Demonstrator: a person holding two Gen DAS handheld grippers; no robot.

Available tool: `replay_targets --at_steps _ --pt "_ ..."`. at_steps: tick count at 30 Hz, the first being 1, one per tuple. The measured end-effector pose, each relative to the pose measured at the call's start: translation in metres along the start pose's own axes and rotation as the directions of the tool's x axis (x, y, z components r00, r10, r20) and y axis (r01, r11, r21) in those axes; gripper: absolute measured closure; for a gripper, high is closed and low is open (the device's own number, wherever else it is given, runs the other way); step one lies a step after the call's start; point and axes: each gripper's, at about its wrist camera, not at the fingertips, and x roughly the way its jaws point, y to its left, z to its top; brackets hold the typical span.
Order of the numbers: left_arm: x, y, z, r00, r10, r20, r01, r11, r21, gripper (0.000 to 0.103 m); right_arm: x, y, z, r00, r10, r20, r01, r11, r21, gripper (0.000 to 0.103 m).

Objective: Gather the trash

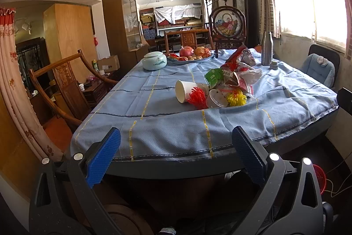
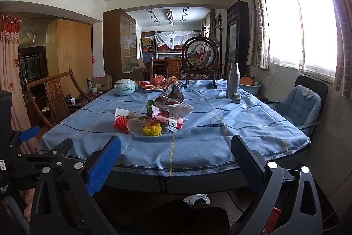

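Observation:
A heap of trash lies on the blue tablecloth: a tipped white paper cup, a red plastic ruffle, a clear plastic cup, a yellow ruffle, a green packet and crumpled red-white wrappers. The right wrist view shows the same heap, with the paper cup, yellow ruffle and wrappers. My left gripper hangs open before the table's near edge, holding nothing. My right gripper is open too, short of the heap. The left gripper's blue pad shows at the left.
Farther back on the table stand a pale lidded jar, a fruit plate, a steel bottle with its cap and a round framed embroidery. Wooden chairs flank the left, a padded chair the right. A red basket sits on the floor.

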Motion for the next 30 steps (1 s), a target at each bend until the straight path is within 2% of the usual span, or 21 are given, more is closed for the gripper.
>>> replay_targets --at_steps 30 --pt "0.0024 -0.0013 -0.0021 1.000 0.006 -0.010 -0.006 1.000 -0.004 0.006 -0.0007 0.0019 -0.0004 1.000 -0.004 0.004 0.004 1.000 -0.005 0.005"
